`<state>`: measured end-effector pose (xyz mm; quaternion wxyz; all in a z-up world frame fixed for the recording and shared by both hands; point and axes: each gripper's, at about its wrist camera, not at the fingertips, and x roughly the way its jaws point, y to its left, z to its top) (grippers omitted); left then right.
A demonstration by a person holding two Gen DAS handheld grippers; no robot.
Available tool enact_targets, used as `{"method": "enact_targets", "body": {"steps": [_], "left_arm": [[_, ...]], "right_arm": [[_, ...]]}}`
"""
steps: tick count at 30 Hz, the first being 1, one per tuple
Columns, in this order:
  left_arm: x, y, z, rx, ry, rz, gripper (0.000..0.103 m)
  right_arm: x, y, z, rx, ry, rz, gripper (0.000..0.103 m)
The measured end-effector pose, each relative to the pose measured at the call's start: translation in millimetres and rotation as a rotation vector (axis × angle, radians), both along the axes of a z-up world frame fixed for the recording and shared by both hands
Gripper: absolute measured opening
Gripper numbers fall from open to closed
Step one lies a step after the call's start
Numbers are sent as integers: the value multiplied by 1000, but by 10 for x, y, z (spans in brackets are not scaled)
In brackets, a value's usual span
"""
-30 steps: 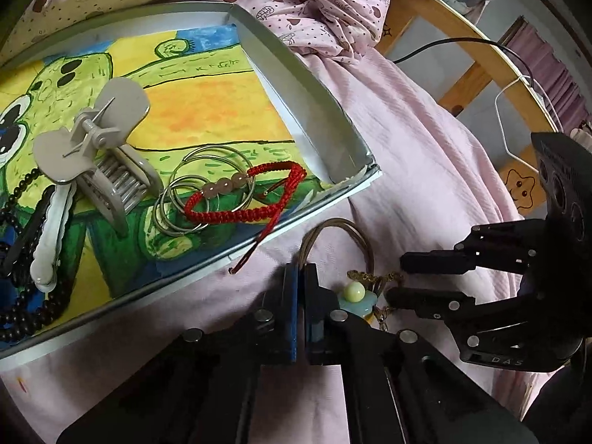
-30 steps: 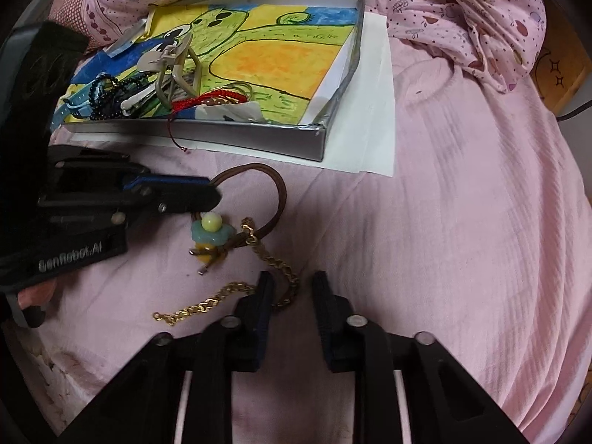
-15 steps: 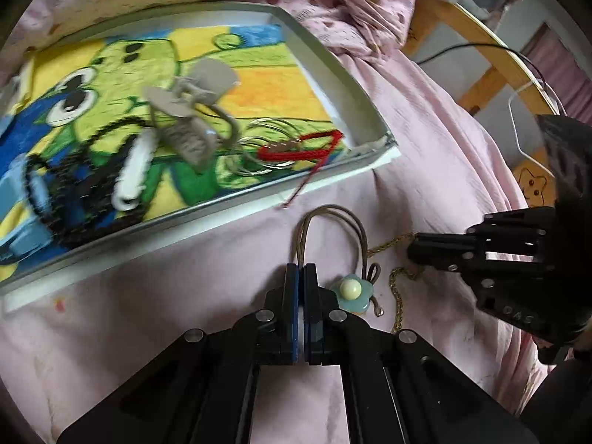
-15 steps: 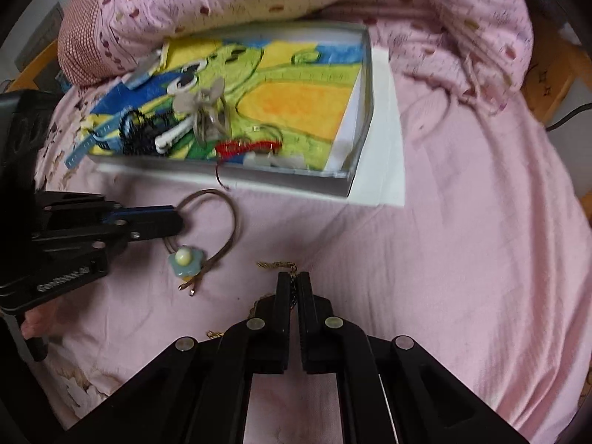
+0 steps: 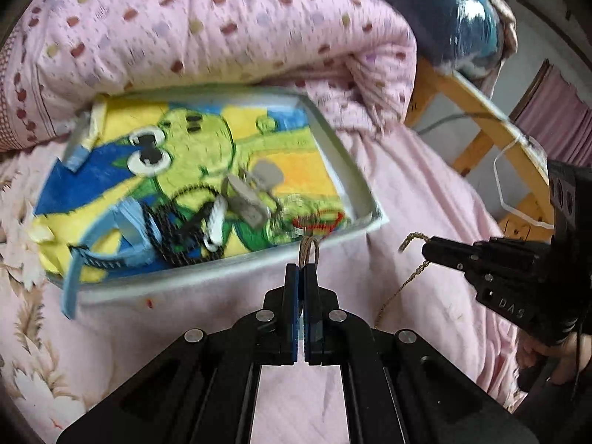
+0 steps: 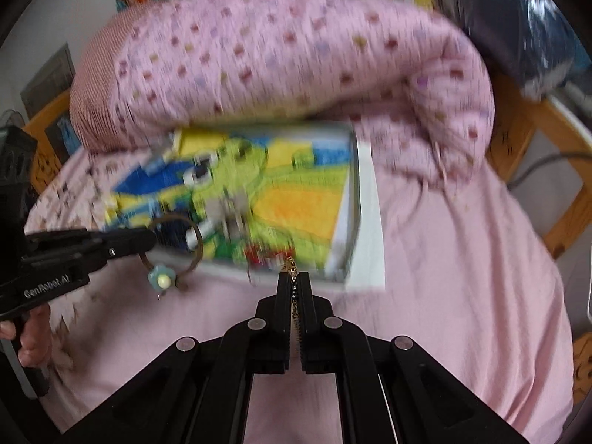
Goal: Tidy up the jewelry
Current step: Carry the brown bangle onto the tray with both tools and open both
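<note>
My left gripper (image 5: 303, 272) is shut on a brown cord bracelet (image 5: 309, 249) and holds it lifted above the pink sheet; in the right wrist view the bracelet (image 6: 196, 249) hangs from the left gripper (image 6: 150, 238) with its blue flower charm (image 6: 161, 277). My right gripper (image 6: 294, 277) is shut on a gold chain (image 6: 290, 264); in the left wrist view the chain (image 5: 401, 285) dangles from the right gripper (image 5: 425, 248). The tray with a cartoon picture (image 5: 335, 148) lies ahead and holds a grey claw clip (image 5: 248, 194), black beads (image 5: 174, 229), metal rings and a red cord bracelet (image 5: 318, 222).
A pink dotted quilt (image 5: 222, 29) is heaped behind the tray. A wooden bed rail (image 5: 481, 111) runs at the right, with a dark blue bag (image 5: 455, 26) behind it. White paper (image 6: 370, 222) lies under the tray's right side.
Both grippers have risen from the sheet, the left with the cord bracelet and the right with the gold chain. The views now look higher, toward the quilt.
</note>
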<state>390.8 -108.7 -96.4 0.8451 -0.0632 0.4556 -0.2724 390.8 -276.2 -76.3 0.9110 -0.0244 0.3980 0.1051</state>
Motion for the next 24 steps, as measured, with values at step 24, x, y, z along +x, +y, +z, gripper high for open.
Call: {"method": "enact_targets", "body": {"steps": [24], "left_arm": [[663, 554, -328, -101, 25, 230, 0]], "right_arm": [[571, 249, -556, 136, 18, -25, 4]]}}
